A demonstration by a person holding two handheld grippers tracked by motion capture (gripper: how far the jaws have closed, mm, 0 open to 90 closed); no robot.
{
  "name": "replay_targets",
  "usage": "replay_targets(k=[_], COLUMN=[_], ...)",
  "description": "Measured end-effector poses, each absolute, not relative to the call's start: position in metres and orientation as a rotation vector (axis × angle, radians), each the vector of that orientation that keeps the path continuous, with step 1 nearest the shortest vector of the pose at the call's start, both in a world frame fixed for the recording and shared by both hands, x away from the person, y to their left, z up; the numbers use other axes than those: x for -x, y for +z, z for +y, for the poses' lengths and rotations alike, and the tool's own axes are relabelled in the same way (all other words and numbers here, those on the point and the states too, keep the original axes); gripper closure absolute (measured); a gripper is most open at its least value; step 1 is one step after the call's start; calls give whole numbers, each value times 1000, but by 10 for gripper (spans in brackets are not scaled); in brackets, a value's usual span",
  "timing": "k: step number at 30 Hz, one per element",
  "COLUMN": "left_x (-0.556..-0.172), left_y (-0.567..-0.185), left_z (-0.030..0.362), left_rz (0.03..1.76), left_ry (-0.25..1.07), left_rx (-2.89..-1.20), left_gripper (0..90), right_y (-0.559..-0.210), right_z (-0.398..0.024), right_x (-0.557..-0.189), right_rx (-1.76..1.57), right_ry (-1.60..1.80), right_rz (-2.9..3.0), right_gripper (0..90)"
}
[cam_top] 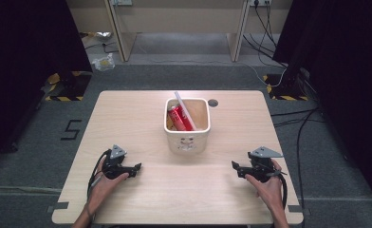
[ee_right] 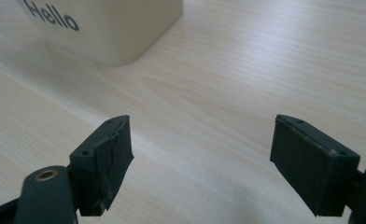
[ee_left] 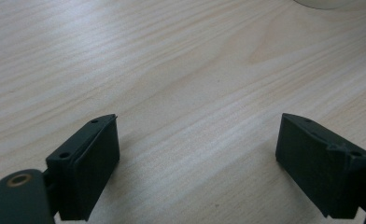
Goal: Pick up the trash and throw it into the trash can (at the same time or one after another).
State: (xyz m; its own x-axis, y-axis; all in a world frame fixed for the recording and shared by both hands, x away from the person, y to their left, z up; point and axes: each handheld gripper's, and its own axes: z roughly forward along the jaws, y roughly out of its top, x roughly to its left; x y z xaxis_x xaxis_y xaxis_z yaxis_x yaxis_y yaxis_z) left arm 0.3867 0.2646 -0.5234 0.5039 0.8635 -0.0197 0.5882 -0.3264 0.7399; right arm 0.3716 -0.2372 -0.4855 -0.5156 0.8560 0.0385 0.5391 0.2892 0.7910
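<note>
Both sets of my jaws are spread wide, gripping nothing; the cream bin (cam_top: 187, 135) sits well ahead, between my left gripper (cam_top: 137, 167) and right gripper (cam_top: 233, 165).

1. I see a dark round grommet (cam_top: 213, 102) set in the wooden table (cam_top: 127, 123), at one o'clock from its centre.
2. A crumpled clear bag (cam_top: 103, 62) lies on the grey floor at eleven o'clock.
3. Black cables (cam_top: 293, 118) trail at three o'clock, and a taped "5" (cam_top: 71, 129) sits at nine.

Pale matt wood-grain table (cam_top: 141, 123), smooth cream plastic bin (cam_top: 188, 140)
</note>
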Motion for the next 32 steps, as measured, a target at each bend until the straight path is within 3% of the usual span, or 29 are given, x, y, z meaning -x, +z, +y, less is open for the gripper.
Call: replay_targets(k=[32], left_x=[-387], left_y=[-523], left_z=[265], left_rz=[1186], left_ry=[500], left_rx=[-2043], left_gripper=[127], right_y=[-515], right_z=[-238], right_x=[-357], right_rx=[-1291], right_ry=[929], right_rz=[2202], right_gripper=[173])
